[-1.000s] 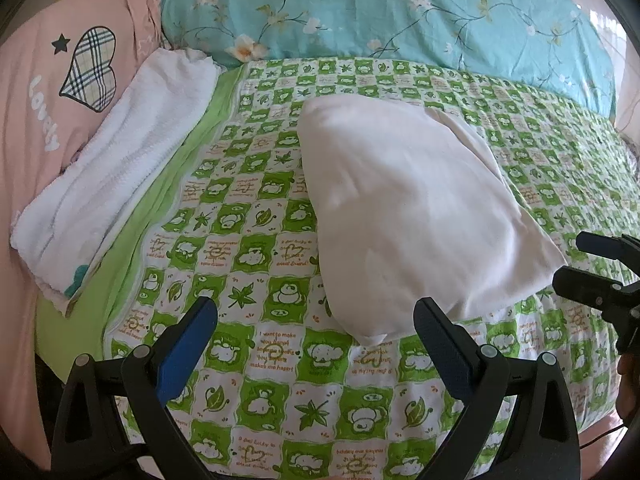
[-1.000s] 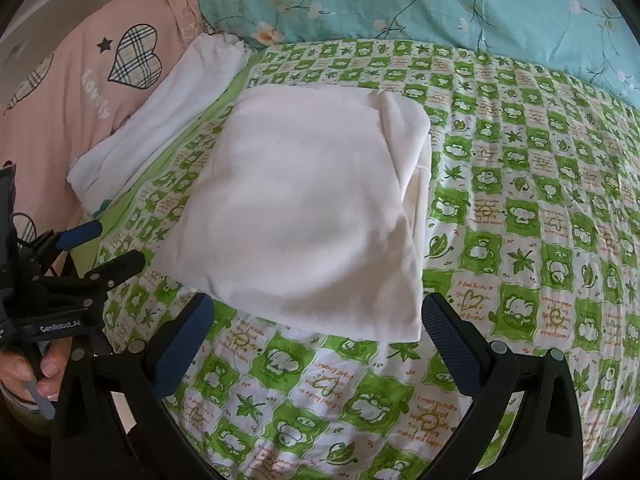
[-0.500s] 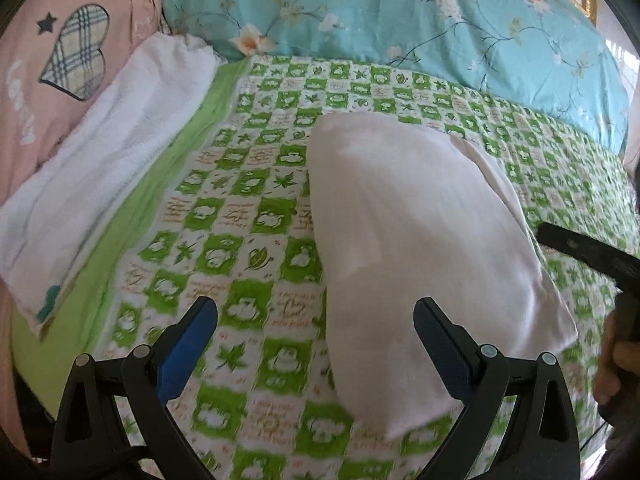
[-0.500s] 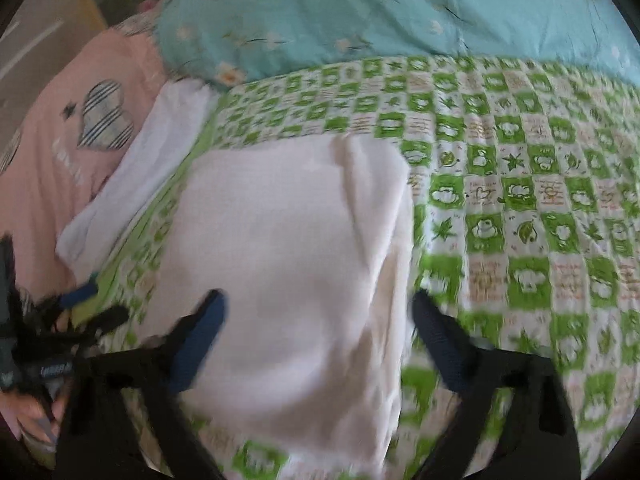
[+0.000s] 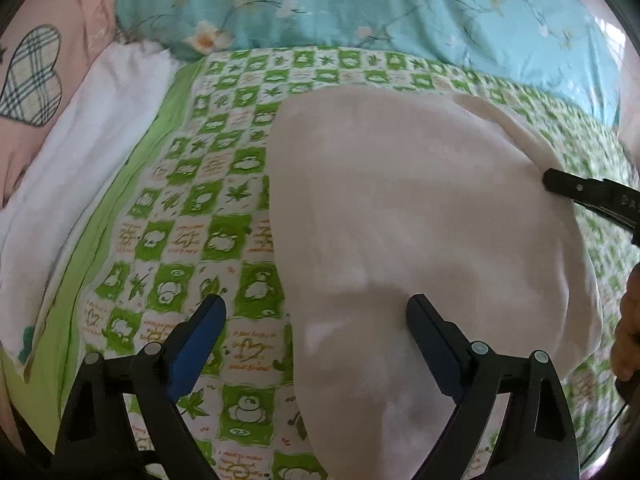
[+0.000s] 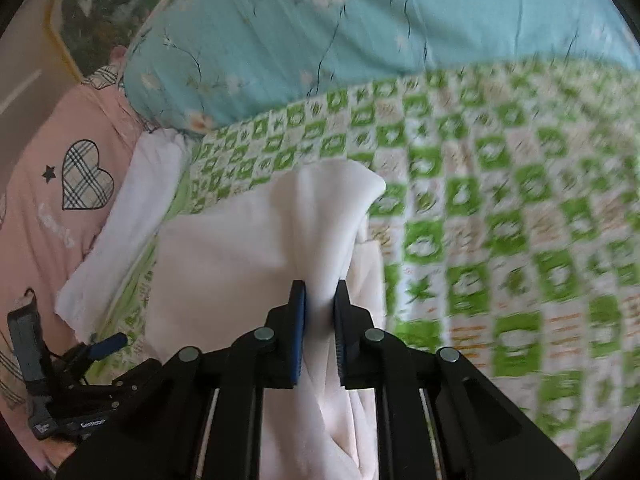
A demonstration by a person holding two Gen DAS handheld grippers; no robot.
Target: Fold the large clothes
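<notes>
A folded white garment [image 5: 420, 208] lies on the green checked bedsheet [image 5: 224, 176]. My left gripper [image 5: 316, 310] is open and low over the garment's near left edge, one finger over the sheet, the other over the cloth. My right gripper [image 6: 319, 288] is shut on the white garment [image 6: 240, 272], pinching a raised fold at its right side. The right gripper also shows in the left wrist view [image 5: 576, 190] at the garment's right edge. The left gripper shows at the lower left of the right wrist view [image 6: 100, 346].
A folded white towel [image 5: 80, 152] lies left of the garment, beside a pink pillow with a plaid heart [image 5: 32, 76]. A turquoise floral quilt [image 5: 360, 8] lies across the far side of the bed. Green checked sheet [image 6: 520, 240] stretches to the right.
Both grippers moved forward and down onto the garment. My right gripper closed on the fold at the garment's right side. My left gripper stayed open.
</notes>
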